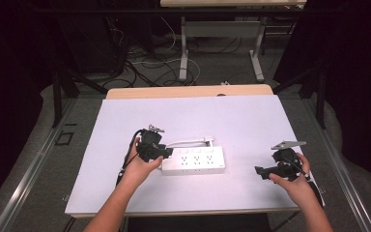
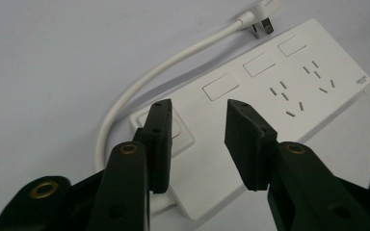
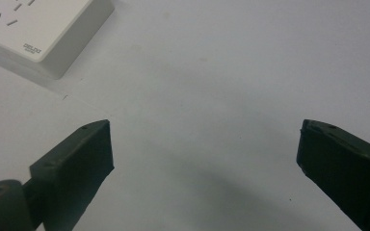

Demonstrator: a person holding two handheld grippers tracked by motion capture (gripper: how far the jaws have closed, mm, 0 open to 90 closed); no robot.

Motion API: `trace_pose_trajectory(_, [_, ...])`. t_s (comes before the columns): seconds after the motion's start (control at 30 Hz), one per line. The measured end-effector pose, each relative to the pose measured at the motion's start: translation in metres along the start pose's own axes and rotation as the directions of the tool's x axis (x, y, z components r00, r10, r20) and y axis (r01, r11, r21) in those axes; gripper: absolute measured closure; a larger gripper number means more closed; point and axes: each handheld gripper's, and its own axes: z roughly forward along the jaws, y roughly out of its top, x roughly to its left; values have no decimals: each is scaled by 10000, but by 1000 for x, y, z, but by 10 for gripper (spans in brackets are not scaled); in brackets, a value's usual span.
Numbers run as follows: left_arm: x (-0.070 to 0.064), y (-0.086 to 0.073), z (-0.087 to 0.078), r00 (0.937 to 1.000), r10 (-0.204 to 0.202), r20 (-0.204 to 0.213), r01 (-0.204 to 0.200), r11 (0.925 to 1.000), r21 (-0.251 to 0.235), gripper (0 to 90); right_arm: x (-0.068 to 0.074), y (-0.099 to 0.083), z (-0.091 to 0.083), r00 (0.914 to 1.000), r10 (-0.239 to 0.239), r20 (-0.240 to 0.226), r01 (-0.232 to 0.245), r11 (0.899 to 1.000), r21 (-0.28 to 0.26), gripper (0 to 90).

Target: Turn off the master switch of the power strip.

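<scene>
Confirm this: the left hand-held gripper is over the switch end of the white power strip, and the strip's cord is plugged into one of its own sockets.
Not plugged in. The left gripper view shows the white rectangular plastic power strip with its cord's plug lying loose on the table beyond it. The left hand-held gripper is over the switch end.

Found a white rectangular plastic power strip [image 1: 195, 162] [image 2: 270, 91] [image 3: 33, 29] lying flat near the middle of a white-topped rectangular table [image 1: 222, 116], lengthwise left to right. Traced its white round cable [image 1: 188, 142] [image 2: 139, 86] from the strip's left end, curving behind the strip to a white flat plug [image 1: 207, 140] [image 2: 262, 24] resting on the table just behind it. Caught the left black two-jaw gripper [image 1: 166, 153] [image 2: 197, 108] at the strip's left end, jaws parted above that end. Spotted the right black two-jaw gripper [image 1: 258, 170] [image 3: 204, 127] well to the strip's right, nearer the front edge, jaws spread wide over bare tabletop. Noted tangled dark floor cables [image 1: 145, 63] behind the table.
</scene>
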Motion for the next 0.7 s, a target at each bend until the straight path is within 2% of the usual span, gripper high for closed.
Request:
trace_pose_trajectory(0.17, [3,-2,-7,9998,94,-178,-99,9996,-269,573,1,0,0,9999,150,6,-151,9999,75,54])
trace_pose_trajectory(0.37, [7,-5,-14,9999,140,-28,-141,9990,-423,544,1,0,0,9999,124,11,-124,9999,75,54])
trace_pose_trajectory(0.5, [8,-7,-18,9994,271,-199,-282,9979,-585,515,0,0,0,9999,100,12,-100,9999,56,54])
trace_pose_trajectory(0.57, [9,-8,-20,9990,261,-375,-284,9978,-604,472,0,0,0,9999,120,30,-120,9999,63,54])
trace_pose_trajectory(0.7, [15,-11,-24,9996,157,-255,-175,9972,-722,428,0,-1,0,9999,138,40,-138,9999,102,54])
